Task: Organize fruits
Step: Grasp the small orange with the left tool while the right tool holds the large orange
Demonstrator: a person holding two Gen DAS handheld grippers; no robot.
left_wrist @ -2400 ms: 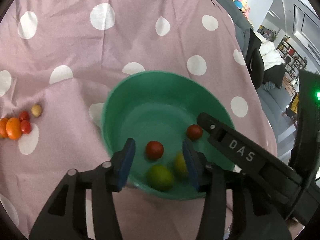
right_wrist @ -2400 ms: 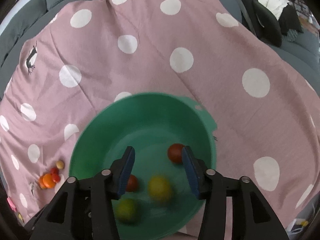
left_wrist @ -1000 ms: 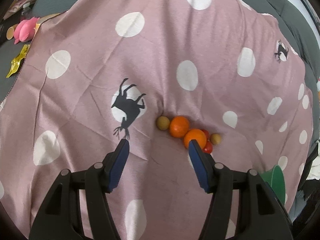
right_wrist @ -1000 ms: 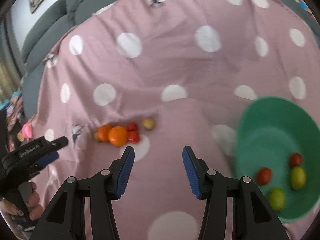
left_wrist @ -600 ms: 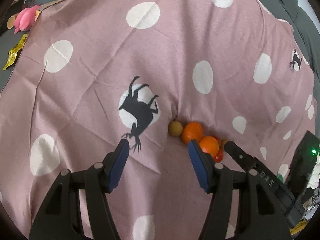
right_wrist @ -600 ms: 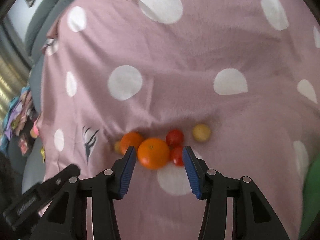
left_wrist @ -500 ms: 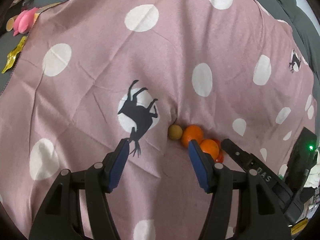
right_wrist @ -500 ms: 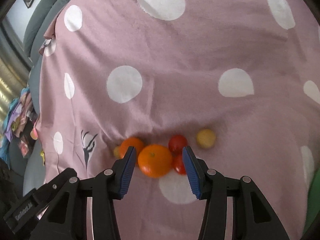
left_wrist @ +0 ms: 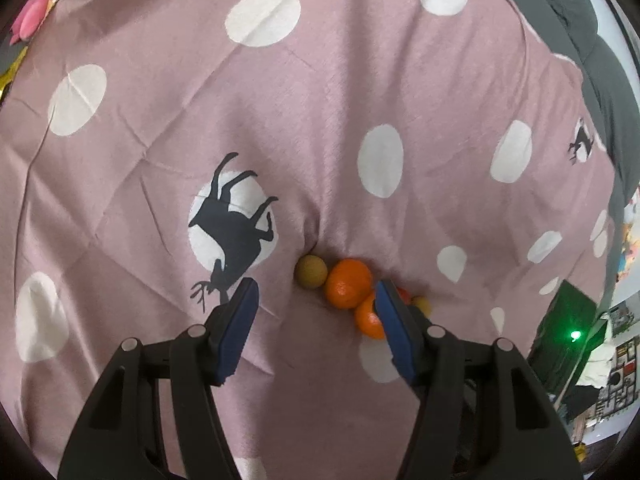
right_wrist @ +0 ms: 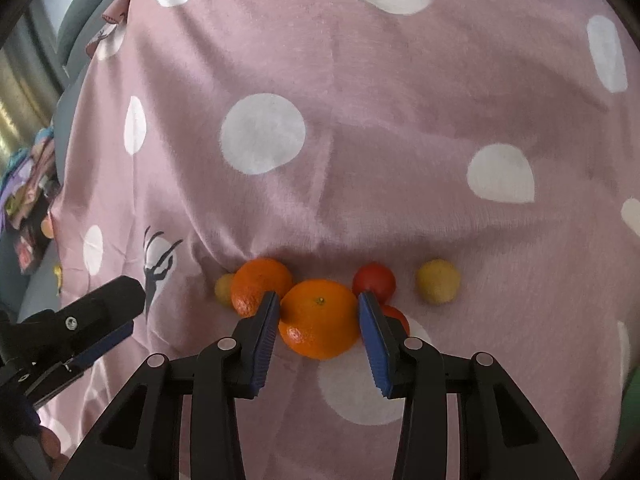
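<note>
Several fruits lie in a row in a dip of the pink dotted cloth. In the right wrist view my right gripper [right_wrist: 318, 304] is open, its jaws on either side of a large orange [right_wrist: 318, 318]. Beside it lie a second orange [right_wrist: 260, 280], two red tomatoes [right_wrist: 374, 278], a yellow fruit [right_wrist: 438, 280] and a small tan fruit [right_wrist: 224, 288]. In the left wrist view my left gripper [left_wrist: 314, 300] is open and empty, just short of the tan fruit [left_wrist: 311, 271] and an orange [left_wrist: 348, 282]. The other orange [left_wrist: 368, 316] is partly hidden behind its right finger.
The green bowl [left_wrist: 568, 312] shows only as an edge at the far right in the left wrist view. The left gripper's finger [right_wrist: 100, 308] shows at the left in the right wrist view. Grey sofa cushions [left_wrist: 600, 40] border the cloth; a pink toy [left_wrist: 30, 16] lies at the far left.
Both grippers have left the bowl and moved in on the fruit row. The right gripper has come down so that its open jaws flank the large orange.
</note>
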